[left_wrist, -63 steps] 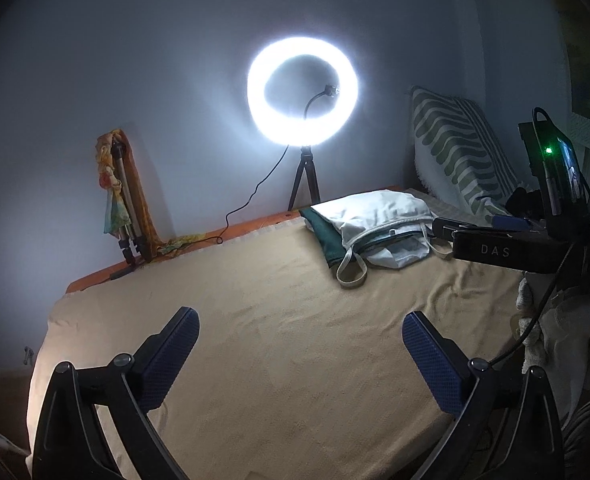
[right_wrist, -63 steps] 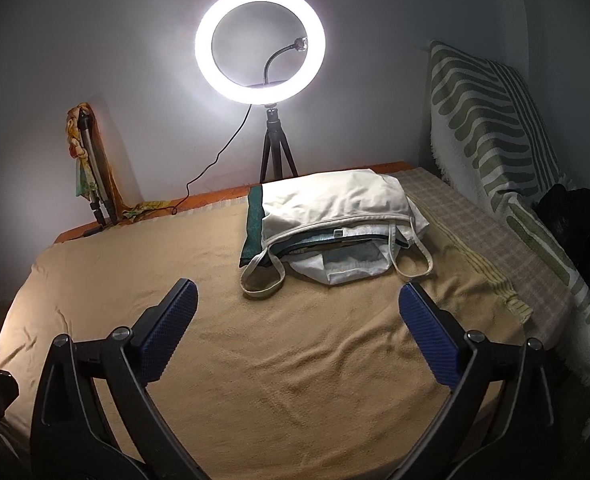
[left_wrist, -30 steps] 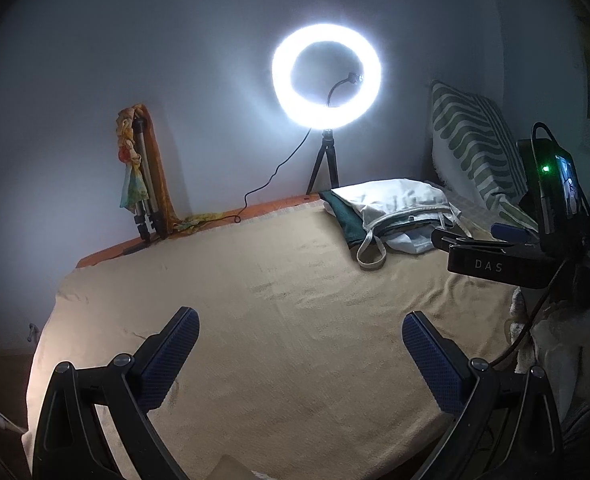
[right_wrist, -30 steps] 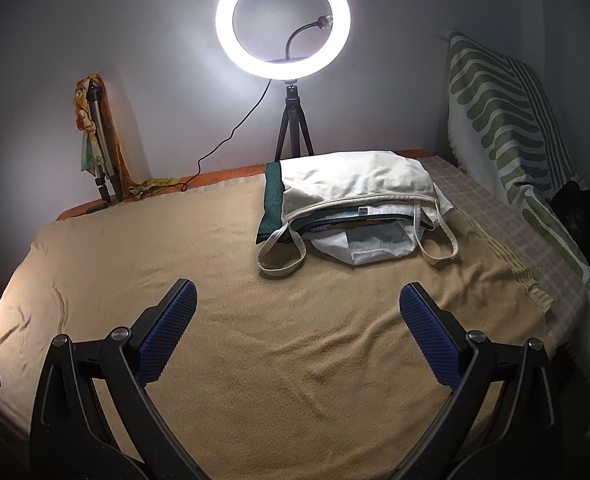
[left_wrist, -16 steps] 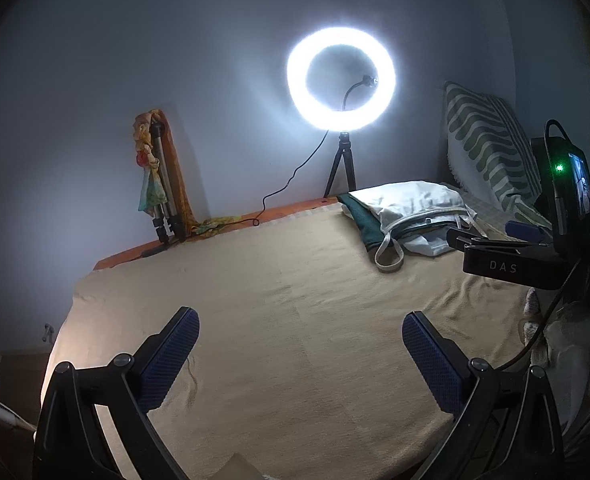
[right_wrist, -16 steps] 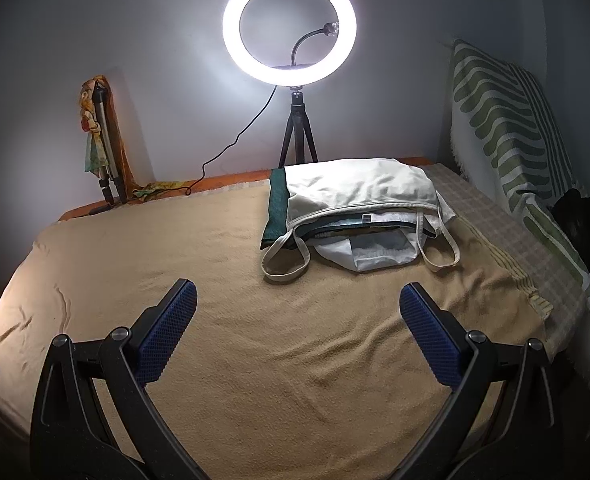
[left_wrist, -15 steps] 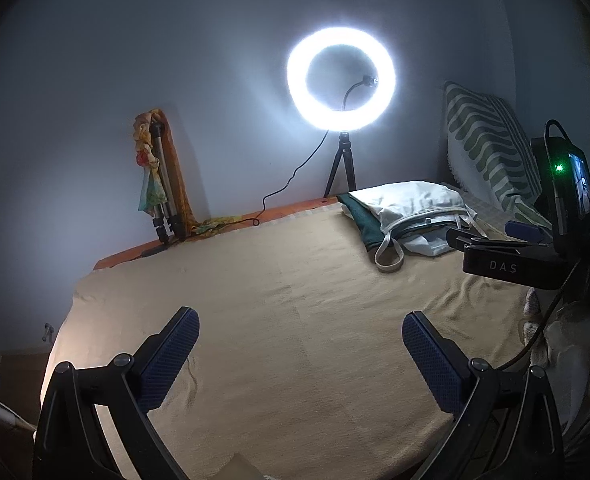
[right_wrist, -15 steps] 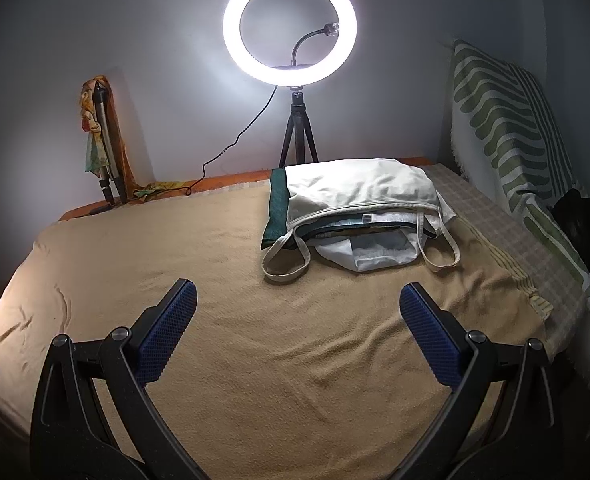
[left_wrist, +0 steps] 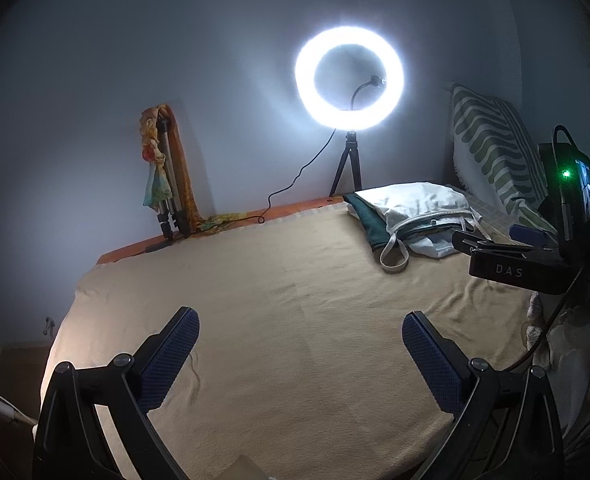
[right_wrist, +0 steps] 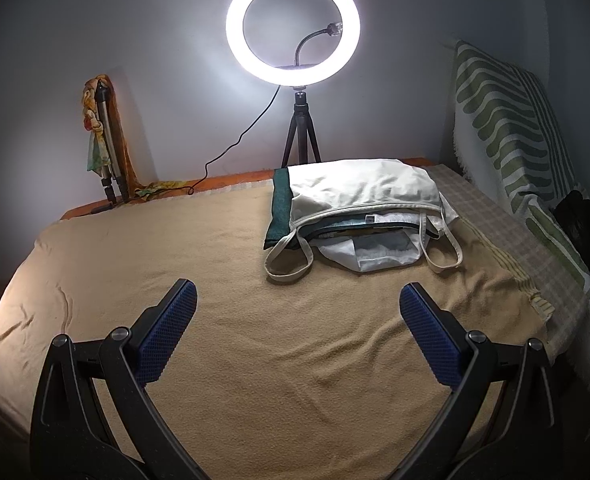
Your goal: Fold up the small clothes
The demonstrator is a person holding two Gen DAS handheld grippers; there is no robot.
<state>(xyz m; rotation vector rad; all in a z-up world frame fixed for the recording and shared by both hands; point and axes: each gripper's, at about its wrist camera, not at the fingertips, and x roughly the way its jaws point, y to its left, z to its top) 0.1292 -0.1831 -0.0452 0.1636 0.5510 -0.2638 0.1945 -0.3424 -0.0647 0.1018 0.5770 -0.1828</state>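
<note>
Tan blanket (right_wrist: pixel 255 360) covers bed, ring light (right_wrist: pixel 293 24) at back wall. Both my grippers, left (left_wrist: pixel 299 340) & right (right_wrist: pixel 297 312), jaws wide apart, empty, over blanket. Clothes in white tote bag (right_wrist: pixel 359 196), far right side.

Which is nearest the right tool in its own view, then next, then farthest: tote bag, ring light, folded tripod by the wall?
From the right tool:
1. Tote bag, just ahead on the bed, slightly right.
2. Ring light, behind the bag at the far edge of the bed.
3. Folded tripod, far left corner against the wall; too close to the light's depth to rank firmly.
</note>
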